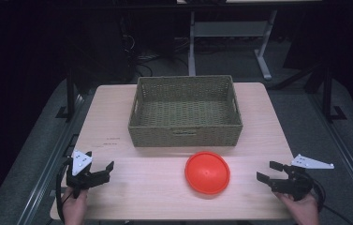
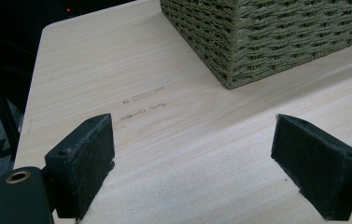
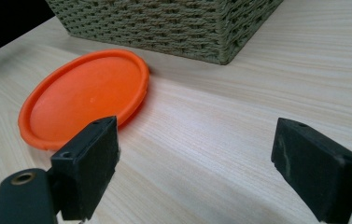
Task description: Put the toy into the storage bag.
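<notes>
From the high view, the orange plate (image 1: 207,172) lies upside down on the table (image 1: 155,187), just in front of the woven basket (image 1: 185,110), between my left gripper (image 1: 100,169) and my right gripper (image 1: 264,171); both sets of fingers are apart and hold nothing. In the left gripper view, my fingers (image 2: 89,161) frame bare table beside the basket's corner (image 2: 239,51). In the right gripper view, the plate (image 3: 85,95) sits close ahead of my left finger (image 3: 92,165). It looks like light, stiff, smooth plastic, likely slippery; I judge the thin raised rim nearest me the place to pinch.
</notes>
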The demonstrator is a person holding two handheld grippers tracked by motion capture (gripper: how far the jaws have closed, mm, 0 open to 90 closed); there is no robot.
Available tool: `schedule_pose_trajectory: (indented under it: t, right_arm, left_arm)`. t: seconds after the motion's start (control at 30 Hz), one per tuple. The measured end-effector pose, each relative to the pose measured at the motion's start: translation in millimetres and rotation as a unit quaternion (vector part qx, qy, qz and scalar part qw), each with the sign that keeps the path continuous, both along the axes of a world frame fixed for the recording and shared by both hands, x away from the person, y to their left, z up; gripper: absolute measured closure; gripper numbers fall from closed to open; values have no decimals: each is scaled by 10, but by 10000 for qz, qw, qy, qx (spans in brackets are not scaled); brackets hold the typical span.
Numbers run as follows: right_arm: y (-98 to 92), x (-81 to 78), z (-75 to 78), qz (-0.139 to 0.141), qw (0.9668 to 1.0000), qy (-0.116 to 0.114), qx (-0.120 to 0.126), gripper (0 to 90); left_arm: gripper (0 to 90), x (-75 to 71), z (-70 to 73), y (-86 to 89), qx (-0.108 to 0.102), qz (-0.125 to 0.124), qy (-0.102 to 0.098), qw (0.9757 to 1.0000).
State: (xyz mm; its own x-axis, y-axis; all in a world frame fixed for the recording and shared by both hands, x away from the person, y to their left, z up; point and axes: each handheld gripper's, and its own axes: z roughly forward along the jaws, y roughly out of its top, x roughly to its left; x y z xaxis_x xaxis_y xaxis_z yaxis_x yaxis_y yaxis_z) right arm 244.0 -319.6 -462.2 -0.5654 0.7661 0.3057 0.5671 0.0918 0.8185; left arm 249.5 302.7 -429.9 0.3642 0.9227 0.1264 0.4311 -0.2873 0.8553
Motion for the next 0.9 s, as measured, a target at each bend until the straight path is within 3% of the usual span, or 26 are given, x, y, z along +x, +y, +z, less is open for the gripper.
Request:
schedule_pose_trajectory:
  t: [0.43, 0.9]
  right_arm:
    - [164, 19, 53, 234, 9997, -72, -77, 141]
    - [459, 97, 208, 677, 9973, 118, -273, 141]
  left_arm:
    - [128, 23, -19, -55, 64, -176, 55, 9998]
    - [128, 10, -14, -90, 80, -206, 42, 9997]
